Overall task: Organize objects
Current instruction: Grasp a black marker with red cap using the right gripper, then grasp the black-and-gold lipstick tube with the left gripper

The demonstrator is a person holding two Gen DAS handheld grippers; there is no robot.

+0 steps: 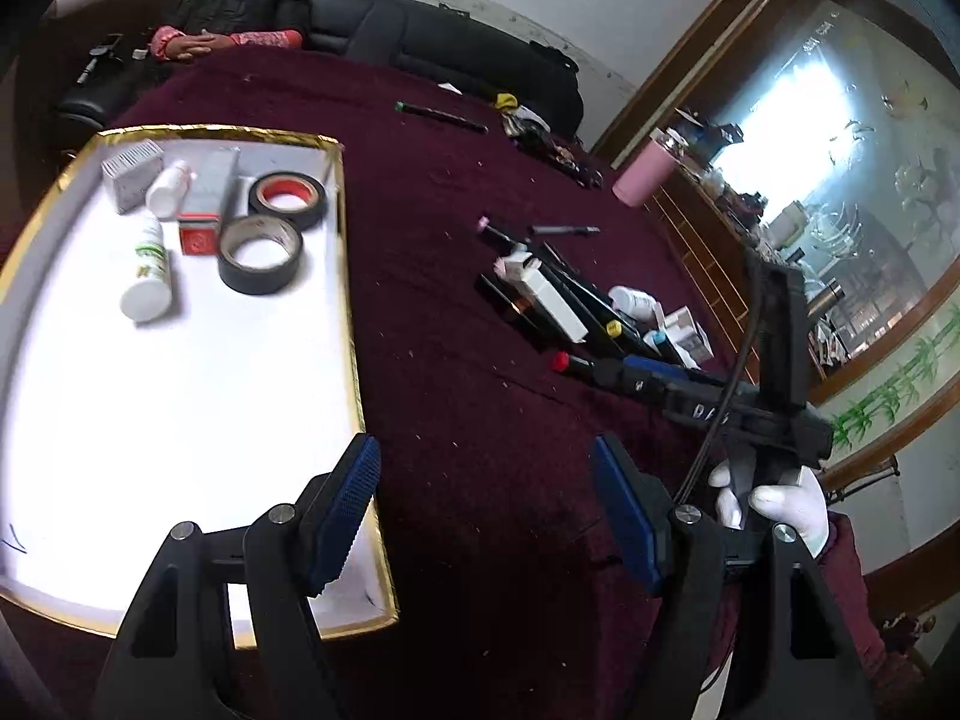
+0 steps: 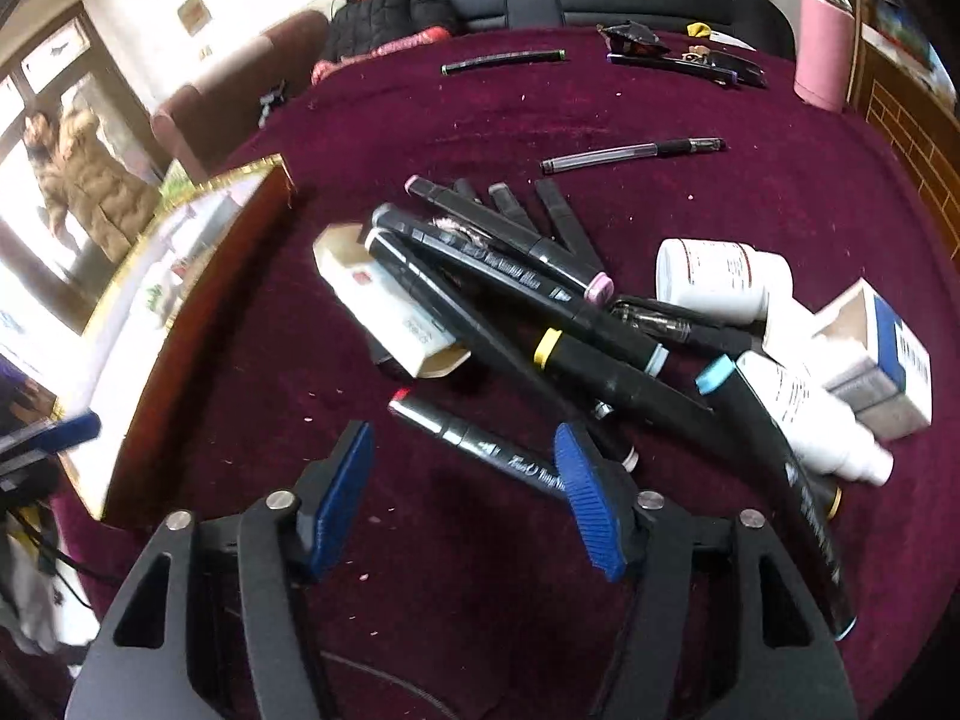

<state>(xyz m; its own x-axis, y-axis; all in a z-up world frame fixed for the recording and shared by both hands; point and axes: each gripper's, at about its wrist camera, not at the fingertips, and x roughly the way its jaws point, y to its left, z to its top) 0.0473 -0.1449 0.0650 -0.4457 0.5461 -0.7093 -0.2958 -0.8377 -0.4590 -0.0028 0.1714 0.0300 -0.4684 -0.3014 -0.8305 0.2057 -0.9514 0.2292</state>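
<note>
My right gripper (image 2: 465, 501) hangs wide open and empty just above the cloth (image 2: 420, 570). The red-capped marker (image 2: 480, 441) lies nearest, its far end passing behind my right pad; whether they touch I cannot tell. I judge it light, stiff and smooth enough to roll, so I would take it across the barrel at mid-length, not at the cap. Beyond it the pile (image 2: 540, 312) of about 6 more markers lies crossed over a white carton (image 2: 384, 306), with 2 white bottles (image 2: 726, 279) and a blue-and-white box (image 2: 882, 360) to the right. These look light too, the cartons crushable. A lone pen (image 2: 630, 155) lies farther back.

My left gripper (image 1: 486, 519) is also wide open and holding nothing, over the tray's gold rim (image 1: 351, 324). Far inside the tray sit 2 tape rolls (image 1: 261, 255), 2 bottles and 2 small boxes.
</note>
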